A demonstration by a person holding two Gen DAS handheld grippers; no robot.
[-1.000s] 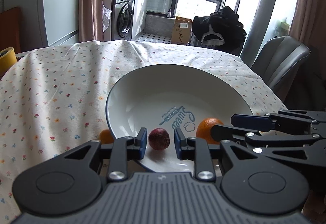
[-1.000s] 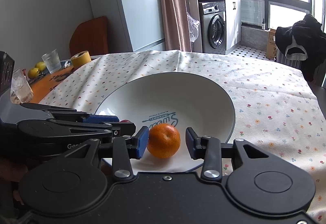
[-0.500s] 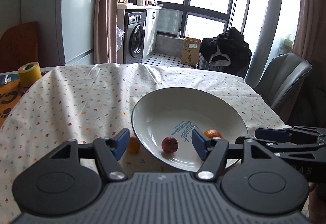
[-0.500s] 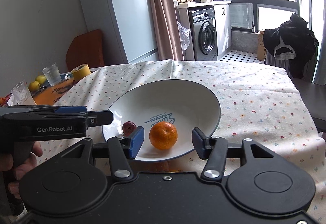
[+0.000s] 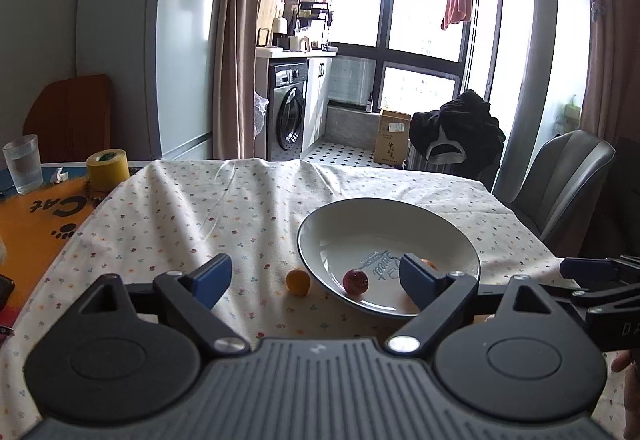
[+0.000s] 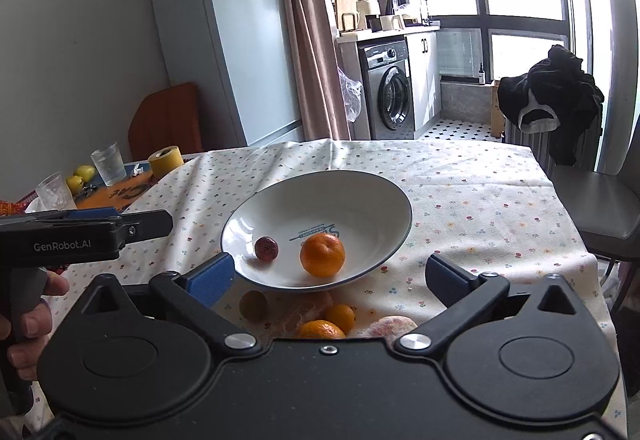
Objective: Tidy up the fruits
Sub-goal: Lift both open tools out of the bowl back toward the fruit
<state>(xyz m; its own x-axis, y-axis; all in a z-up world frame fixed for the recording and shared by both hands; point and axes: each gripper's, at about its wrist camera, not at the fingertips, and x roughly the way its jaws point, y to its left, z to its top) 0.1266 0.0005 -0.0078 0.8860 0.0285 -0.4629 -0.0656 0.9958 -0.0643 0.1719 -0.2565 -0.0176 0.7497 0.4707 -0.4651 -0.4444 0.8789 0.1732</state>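
Two fruits sit inside the white bowl [image 6: 384, 199] on the floral-clothed bench [image 6: 480, 207]: a mandarin [image 6: 322, 254] near the middle and a small dark red fruit [image 6: 266, 248] just left of it, apart from each other. Both tools hang above the near edge, empty. The left gripper [image 5: 316, 278] has its blue-padded fingers [image 5: 210, 276] spread wide, and the right gripper [image 6: 328, 278] is spread just as wide. On the cloth, a small orange fruit [image 5: 298, 282] lies just left of the bowl's rim. More fruit waits at the near side below the bowl: another mandarin [image 6: 322, 330], a small orange one [image 6: 341, 316] and a pale yellowish one [image 6: 253, 304]. Far left, a yellow tape roll [image 5: 107, 171] and a water glass [image 5: 23, 163].
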